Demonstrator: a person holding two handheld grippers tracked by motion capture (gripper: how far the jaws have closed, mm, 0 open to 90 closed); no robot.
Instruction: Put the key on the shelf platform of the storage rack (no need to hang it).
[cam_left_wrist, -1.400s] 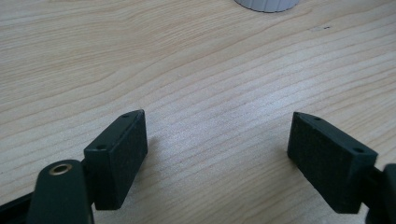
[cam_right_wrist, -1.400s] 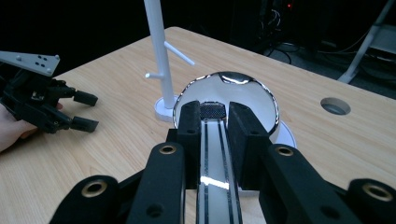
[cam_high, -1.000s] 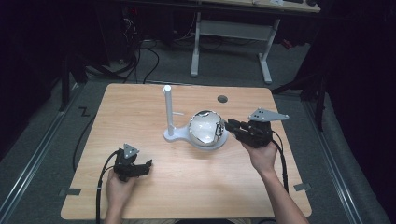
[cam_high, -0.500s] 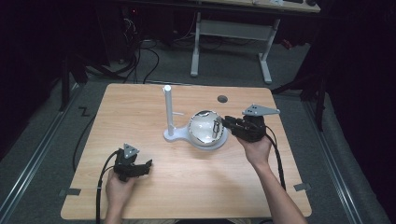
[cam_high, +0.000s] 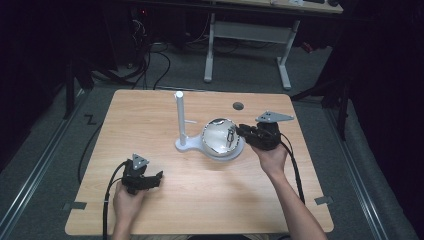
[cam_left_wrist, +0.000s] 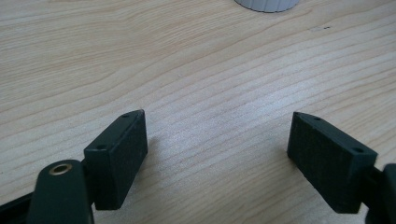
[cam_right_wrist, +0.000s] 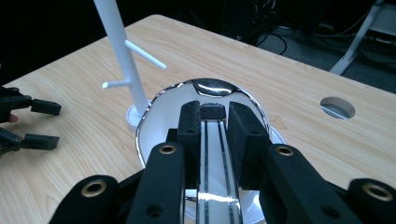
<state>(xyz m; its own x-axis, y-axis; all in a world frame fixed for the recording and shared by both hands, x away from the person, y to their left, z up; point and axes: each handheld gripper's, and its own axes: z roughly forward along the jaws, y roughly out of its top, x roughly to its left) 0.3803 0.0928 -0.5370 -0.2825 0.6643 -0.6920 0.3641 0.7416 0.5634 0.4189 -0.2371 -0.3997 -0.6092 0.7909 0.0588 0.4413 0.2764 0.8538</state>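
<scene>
A white mug with a shiny chrome inside (cam_high: 220, 137) sits at the base of a white peg stand (cam_high: 179, 117), right of its post. My right gripper (cam_high: 239, 131) comes from the right and is shut on the mug's handle. In the right gripper view the jaws (cam_right_wrist: 212, 112) pinch the striped chrome handle, with the mug's body (cam_right_wrist: 163, 116) and the stand's post (cam_right_wrist: 119, 51) beyond. My left gripper (cam_high: 157, 179) rests near the table's front left, open. In the left gripper view its jaws (cam_left_wrist: 219, 135) stand wide over bare wood.
The wooden table (cam_high: 150, 115) has a round cable hole (cam_high: 238, 106) at the back right. A white desk frame (cam_high: 250, 30) and cables lie on the floor behind it. The stand's base edge (cam_left_wrist: 266, 3) shows ahead of the left gripper.
My right gripper has moved left and slightly down with the mug, bringing it closer to the stand's post. The left gripper has stayed put.
</scene>
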